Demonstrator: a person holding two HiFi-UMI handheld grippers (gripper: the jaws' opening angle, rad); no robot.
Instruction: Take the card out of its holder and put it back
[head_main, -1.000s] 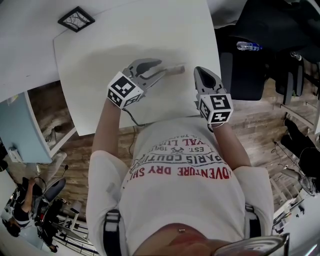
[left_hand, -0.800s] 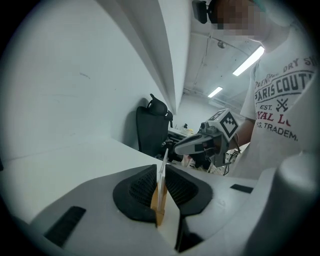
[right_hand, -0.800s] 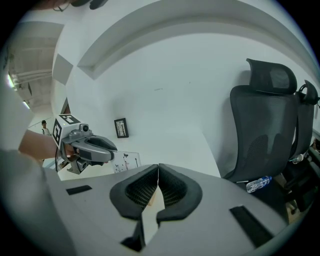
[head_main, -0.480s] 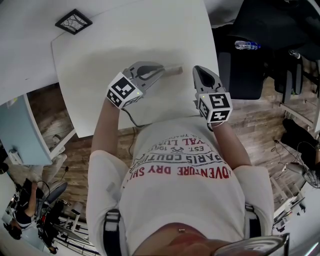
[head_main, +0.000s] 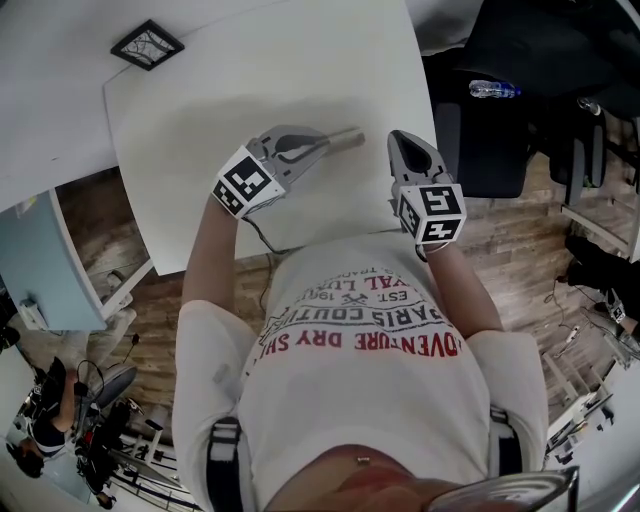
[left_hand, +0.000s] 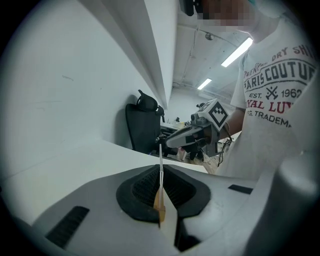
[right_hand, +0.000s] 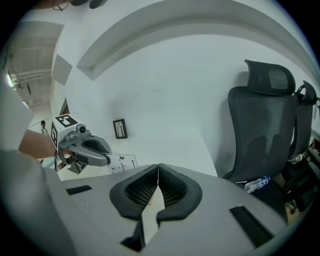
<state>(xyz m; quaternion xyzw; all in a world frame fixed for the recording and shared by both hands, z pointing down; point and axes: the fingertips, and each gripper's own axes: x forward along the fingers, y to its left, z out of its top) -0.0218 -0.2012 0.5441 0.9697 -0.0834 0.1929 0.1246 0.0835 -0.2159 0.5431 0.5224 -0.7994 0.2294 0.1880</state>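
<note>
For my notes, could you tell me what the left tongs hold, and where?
The left tongs, jaws just closing, pinch the card by one end.

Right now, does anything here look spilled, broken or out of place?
Only a water bottle lying on its side on something dark beside the table. Nothing looks spilled, and the card looks flat and undamaged.

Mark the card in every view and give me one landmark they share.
Head view: card sticks out of the left gripper, whose jaws have just been closing on it.
Left gripper view: thin edge-on line at centre, between the jaws.
Right gripper view: lower left, beside the left gripper.
Shared landmark: black chair.
</note>
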